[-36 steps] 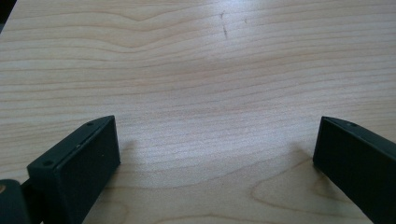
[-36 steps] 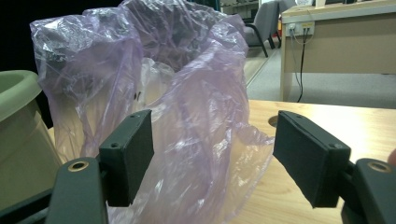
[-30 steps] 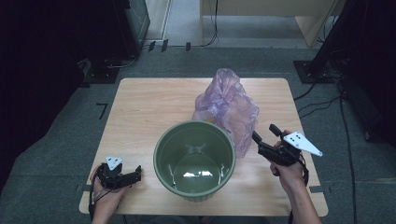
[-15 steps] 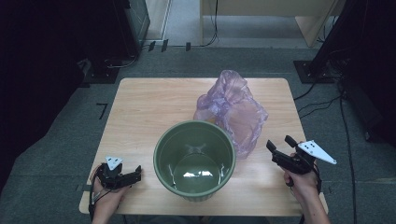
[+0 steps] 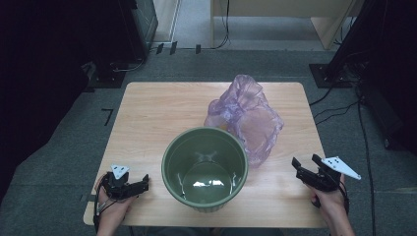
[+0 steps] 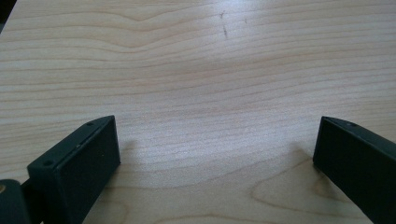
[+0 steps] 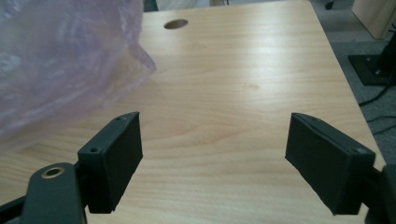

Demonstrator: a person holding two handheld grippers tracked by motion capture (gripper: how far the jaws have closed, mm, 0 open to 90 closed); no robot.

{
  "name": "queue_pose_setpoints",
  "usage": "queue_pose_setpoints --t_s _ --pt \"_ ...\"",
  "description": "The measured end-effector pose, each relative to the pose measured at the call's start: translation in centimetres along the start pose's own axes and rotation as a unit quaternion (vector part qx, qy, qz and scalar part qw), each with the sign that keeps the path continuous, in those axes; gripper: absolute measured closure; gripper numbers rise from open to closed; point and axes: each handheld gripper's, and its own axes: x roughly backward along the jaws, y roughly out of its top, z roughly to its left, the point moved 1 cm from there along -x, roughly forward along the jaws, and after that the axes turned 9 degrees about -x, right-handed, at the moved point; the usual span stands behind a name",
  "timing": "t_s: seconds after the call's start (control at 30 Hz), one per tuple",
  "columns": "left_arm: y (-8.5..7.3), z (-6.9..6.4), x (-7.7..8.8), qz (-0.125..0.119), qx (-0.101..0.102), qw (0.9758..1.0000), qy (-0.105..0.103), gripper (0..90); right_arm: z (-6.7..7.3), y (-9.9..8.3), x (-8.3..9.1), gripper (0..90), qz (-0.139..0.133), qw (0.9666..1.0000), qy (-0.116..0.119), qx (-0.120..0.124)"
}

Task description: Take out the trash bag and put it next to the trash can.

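A green round bucket (image 5: pixel 205 167) stands empty at the front middle of the wooden table (image 5: pixel 157 113). Behind it and to its right lies a crumpled translucent purple plastic bag (image 5: pixel 248 118), also at the left of the right gripper view (image 7: pixel 60 60). My left gripper (image 5: pixel 143 182) rests low at the table's front left, left of the bucket, open over bare wood (image 6: pixel 215 140). My right gripper (image 5: pixel 304 163) is open at the front right, clear of the bag, with nothing between its jaws (image 7: pixel 212 140).
A round hole (image 7: pixel 176 24) sits in the tabletop at its far side. Dark stands, cables (image 5: pixel 339 108) and grey carpet surround the table. Bare wood lies at the table's back left.
My right gripper has drawn back from the bag toward the table's front right corner. The bag has settled and spread to the right. The left gripper has stayed put.
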Motion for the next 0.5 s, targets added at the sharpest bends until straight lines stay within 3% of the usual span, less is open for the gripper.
queue_pose_setpoints --t_s 0.23,0.5 --pt "0.0 0.0 0.0 0.0 0.0 1.0 0.0 0.0 -1.4 -0.7 0.6 18.3 0.015 0.9996 -0.023 -0.007" --pt "0.0 0.0 0.0 0.0 0.0 1.0 0.0 0.0 -3.2 -2.0 1.4 18.3 0.04 0.9972 -0.063 0.002"
